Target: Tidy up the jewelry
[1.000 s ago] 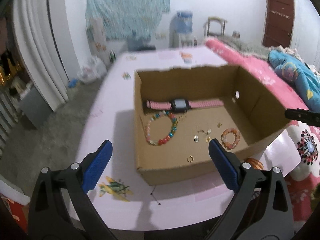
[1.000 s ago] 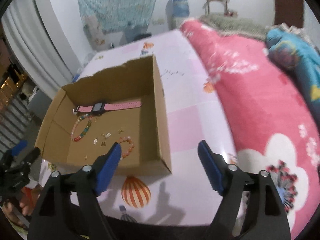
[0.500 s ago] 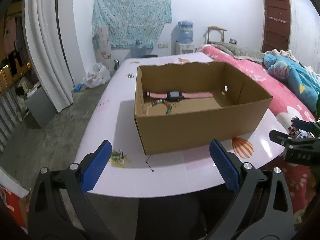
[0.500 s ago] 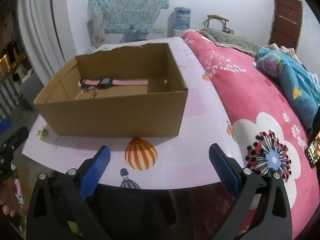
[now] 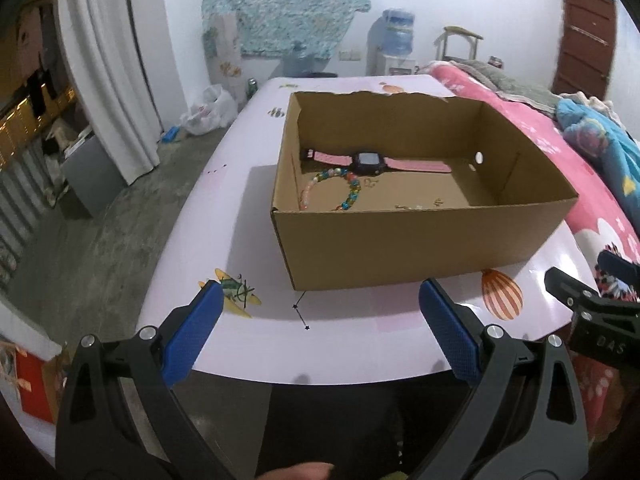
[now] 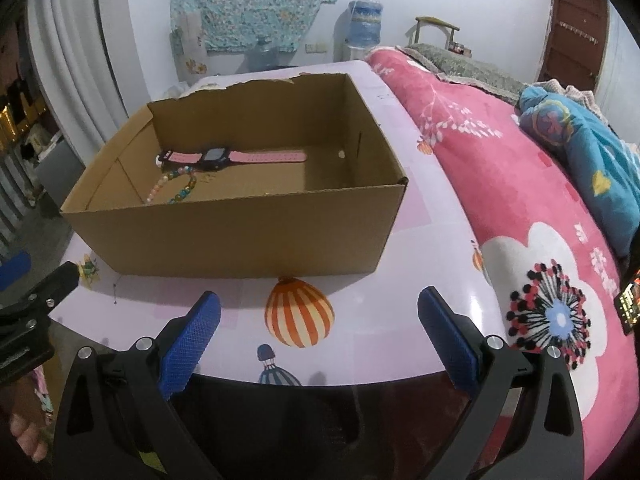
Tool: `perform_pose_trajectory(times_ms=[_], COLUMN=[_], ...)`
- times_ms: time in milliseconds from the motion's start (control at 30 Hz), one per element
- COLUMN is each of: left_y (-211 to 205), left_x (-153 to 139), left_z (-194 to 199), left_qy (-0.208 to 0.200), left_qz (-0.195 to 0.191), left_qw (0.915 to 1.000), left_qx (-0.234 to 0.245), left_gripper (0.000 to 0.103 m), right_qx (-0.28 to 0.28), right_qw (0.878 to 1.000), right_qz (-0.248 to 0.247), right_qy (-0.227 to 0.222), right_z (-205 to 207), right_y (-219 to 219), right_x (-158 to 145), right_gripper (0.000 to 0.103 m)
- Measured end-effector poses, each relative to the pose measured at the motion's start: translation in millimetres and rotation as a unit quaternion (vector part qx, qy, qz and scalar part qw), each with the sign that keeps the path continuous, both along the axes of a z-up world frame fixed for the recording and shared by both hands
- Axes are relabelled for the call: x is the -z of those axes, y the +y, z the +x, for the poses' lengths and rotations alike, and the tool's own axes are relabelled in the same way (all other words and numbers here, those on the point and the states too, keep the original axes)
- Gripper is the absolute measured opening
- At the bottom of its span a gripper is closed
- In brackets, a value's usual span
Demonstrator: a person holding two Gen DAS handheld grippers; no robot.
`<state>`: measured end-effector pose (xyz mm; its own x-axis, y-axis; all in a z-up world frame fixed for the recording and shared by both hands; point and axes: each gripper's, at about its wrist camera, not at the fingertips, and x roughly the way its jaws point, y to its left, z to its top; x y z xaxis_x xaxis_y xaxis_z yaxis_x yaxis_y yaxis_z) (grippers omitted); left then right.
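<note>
Two grippers: both low in their own views, short of the box, holding nothing.
Left gripper (image 5: 320, 332): blue pads spread wide over the near table edge, bottom centre of the left view; nothing between them.
Right gripper (image 6: 320, 336): jaws at full spread, bottom centre of the right view, empty; a striped balloon print (image 6: 299, 312) on the table lies between the pads.
Cardboard box (image 5: 424, 248): open top, torn back rim, centre of the left view; sits on the pale pink table (image 5: 224, 216).
Pink watch (image 5: 376, 162): flat on the box floor along the back wall, dark face up, strap stretched out.
Bead bracelet (image 5: 332, 192): multicoloured, just in front of the watch toward the box's left wall; lower part hidden by the near wall.
Small gold pieces (image 5: 416, 206): scattered on the box floor right of the bracelet; too small to name.
Cross view: the right gripper's black frame shows at the right edge of the left view; the left gripper's shows at the lower left edge of the right view.
Pink flowered blanket (image 6: 520, 200): right side of the right view, touching the table edge.
Water dispenser (image 6: 362, 28): upper centre, by the back wall.
</note>
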<state>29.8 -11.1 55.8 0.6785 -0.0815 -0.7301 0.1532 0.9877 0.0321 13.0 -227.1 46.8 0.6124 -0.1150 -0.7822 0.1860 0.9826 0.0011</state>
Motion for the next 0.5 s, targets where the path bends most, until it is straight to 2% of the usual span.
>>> perform_pose_trajectory(times_ms=[500], left_y=[-14.6], left_x=[10.6], left_z=[10.4], left_qy=[0.028], left_qz=[0.012], left_qw=[0.9995], left_qx=[-0.008], left_gripper=[0.095], right_qx=[-0.010], right_qw=[1.000], right_qz=[0.005], right_qy=[0.024], right_z=[9.5], right_y=[-1.8], right_x=[8.8], right_gripper=[0.096])
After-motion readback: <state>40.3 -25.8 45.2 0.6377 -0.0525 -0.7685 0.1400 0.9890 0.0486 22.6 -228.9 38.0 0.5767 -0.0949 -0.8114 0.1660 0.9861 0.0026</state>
